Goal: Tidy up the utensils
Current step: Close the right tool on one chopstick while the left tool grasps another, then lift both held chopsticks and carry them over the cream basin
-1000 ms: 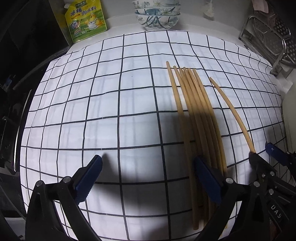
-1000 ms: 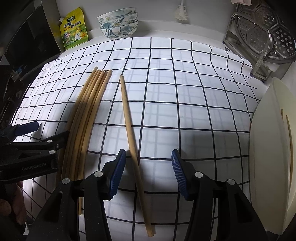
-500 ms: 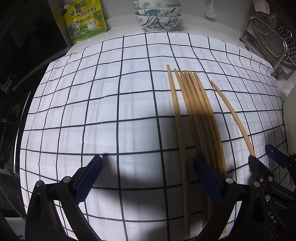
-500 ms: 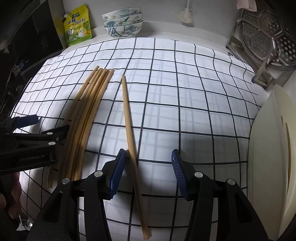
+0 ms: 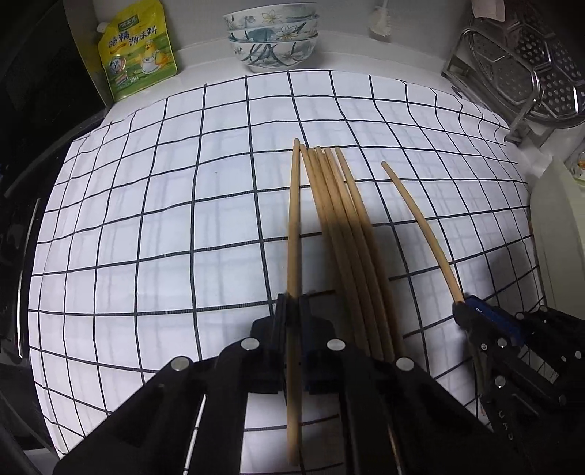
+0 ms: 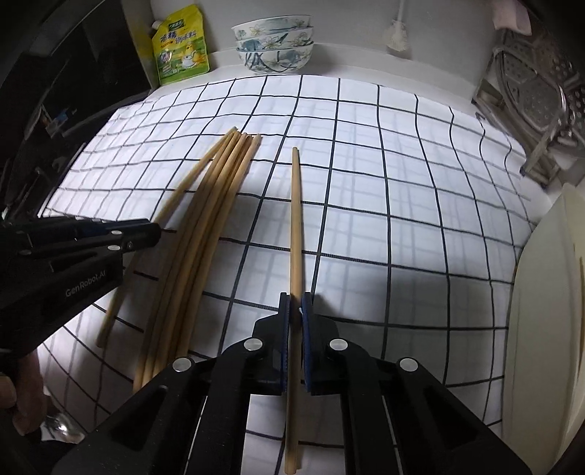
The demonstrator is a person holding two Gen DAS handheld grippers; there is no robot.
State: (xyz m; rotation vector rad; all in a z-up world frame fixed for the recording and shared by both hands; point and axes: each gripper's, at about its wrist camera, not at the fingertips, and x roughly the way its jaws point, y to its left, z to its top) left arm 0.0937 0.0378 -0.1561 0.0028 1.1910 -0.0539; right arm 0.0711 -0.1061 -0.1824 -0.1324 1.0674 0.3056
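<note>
Several wooden chopsticks (image 5: pixel 340 234) lie in a bundle on a white cloth with a black grid (image 5: pixel 146 226). My left gripper (image 5: pixel 292 303) is shut on the leftmost chopstick (image 5: pixel 293 219), which runs up between its pads. My right gripper (image 6: pixel 295 301) is shut on a single chopstick (image 6: pixel 296 219) lying apart to the right of the bundle (image 6: pixel 215 204). In the left wrist view the right gripper (image 5: pixel 466 305) shows at the lower right, clamped on that lone chopstick (image 5: pixel 420 226). In the right wrist view the left gripper (image 6: pixel 155 234) enters from the left, on its chopstick (image 6: pixel 190 182).
Stacked patterned bowls (image 5: pixel 272 34) and a yellow-green seasoning pouch (image 5: pixel 135 47) stand at the back. A metal rack (image 5: pixel 526 73) sits at the back right. A cream board (image 6: pixel 544 321) lies along the right edge. A dark appliance (image 5: pixel 33 146) borders the left.
Both grippers went from open to shut, each clamping one chopstick. The left one's chopstick has swung away from the bundle at its near end.
</note>
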